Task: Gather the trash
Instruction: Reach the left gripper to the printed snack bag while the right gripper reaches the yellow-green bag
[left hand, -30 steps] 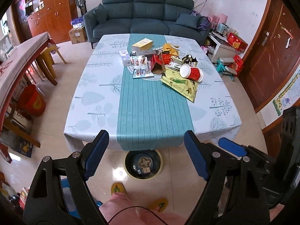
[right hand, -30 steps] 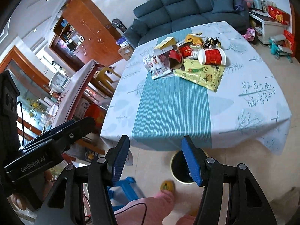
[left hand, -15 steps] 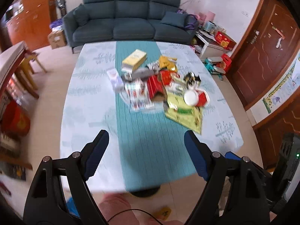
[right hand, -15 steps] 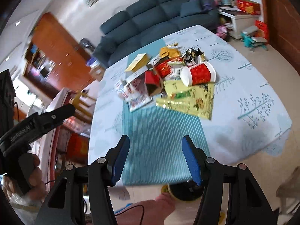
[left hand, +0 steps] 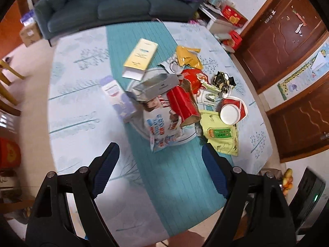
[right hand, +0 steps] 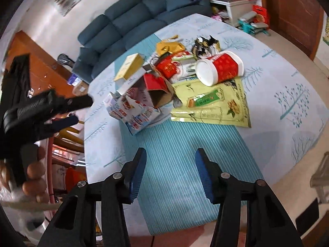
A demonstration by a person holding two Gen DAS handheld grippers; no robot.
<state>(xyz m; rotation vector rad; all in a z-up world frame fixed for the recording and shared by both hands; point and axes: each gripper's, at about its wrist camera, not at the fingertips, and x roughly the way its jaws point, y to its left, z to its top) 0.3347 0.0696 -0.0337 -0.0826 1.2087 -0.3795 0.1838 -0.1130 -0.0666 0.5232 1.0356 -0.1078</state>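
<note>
A pile of trash lies on the teal runner of the table (left hand: 82, 107): a yellow box (left hand: 141, 57), a silver box (left hand: 158, 86), a red paper bag (left hand: 182, 105), a printed wrapper (left hand: 160, 127), a tipped red cup (left hand: 233, 111) and a yellow-green packet (left hand: 221, 135). My left gripper (left hand: 159, 154) hangs open above the runner, just short of the printed wrapper, holding nothing. My right gripper (right hand: 170, 156) hovers over the runner in front of the packet (right hand: 213, 105) and cup (right hand: 221, 68). Its jaws are closing with nothing between them. The left gripper (right hand: 83, 111) shows at the left.
A white and purple carton (left hand: 118, 96), an orange wrapper (left hand: 188, 57) and a black-gold wrapper (left hand: 223, 81) also lie in the pile. A dark sofa (left hand: 102, 4) stands behind the table, wooden doors (left hand: 287, 41) to the right, a red bucket (left hand: 8, 154) on the floor left.
Both grippers have moved forward from the table's near edge to above the runner and tilted down. The bin under the table has left view. The right jaws stand narrower.
</note>
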